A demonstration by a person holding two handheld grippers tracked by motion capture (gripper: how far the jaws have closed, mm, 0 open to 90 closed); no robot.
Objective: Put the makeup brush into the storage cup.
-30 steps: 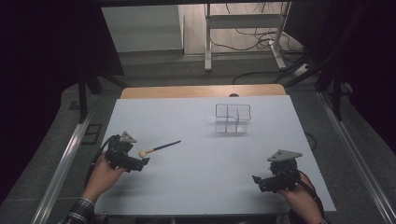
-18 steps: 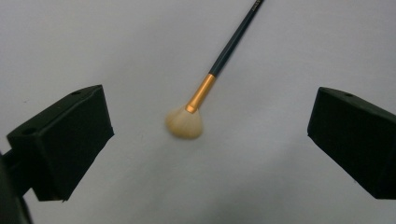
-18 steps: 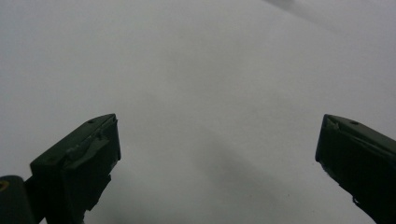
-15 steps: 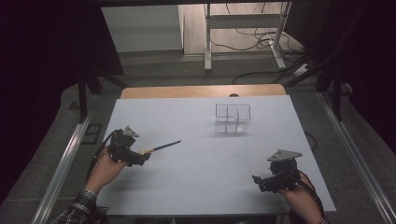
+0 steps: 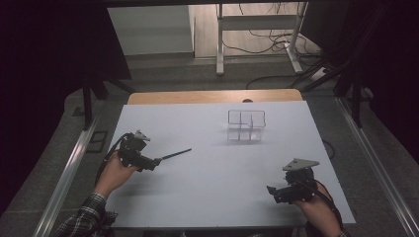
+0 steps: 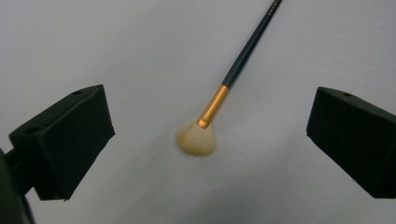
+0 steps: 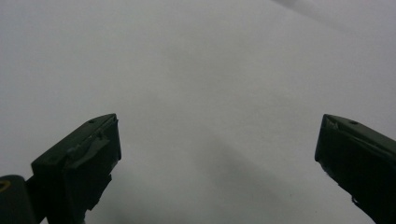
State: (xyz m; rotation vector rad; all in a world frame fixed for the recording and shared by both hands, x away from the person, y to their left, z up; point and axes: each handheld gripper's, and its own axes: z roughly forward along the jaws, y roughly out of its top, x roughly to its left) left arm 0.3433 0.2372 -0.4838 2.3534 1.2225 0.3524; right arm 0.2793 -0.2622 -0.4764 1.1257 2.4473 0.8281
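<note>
Brush [image 6: 219, 100] pickup has barely begun: we hold our left claw [image 6: 205, 135] spread wide around its bristle end, not yet gripping it. Our right claw [image 5: 279, 191], well away from the brush, gapes empty.

The room was dim at its edges, near black at 9 and 3 o'clock in the high view, while the white surface [image 5: 212, 163] lay evenly lit. The brush [image 6: 224, 93] bristles were softly blurred; faint shadows, no glare.
</note>
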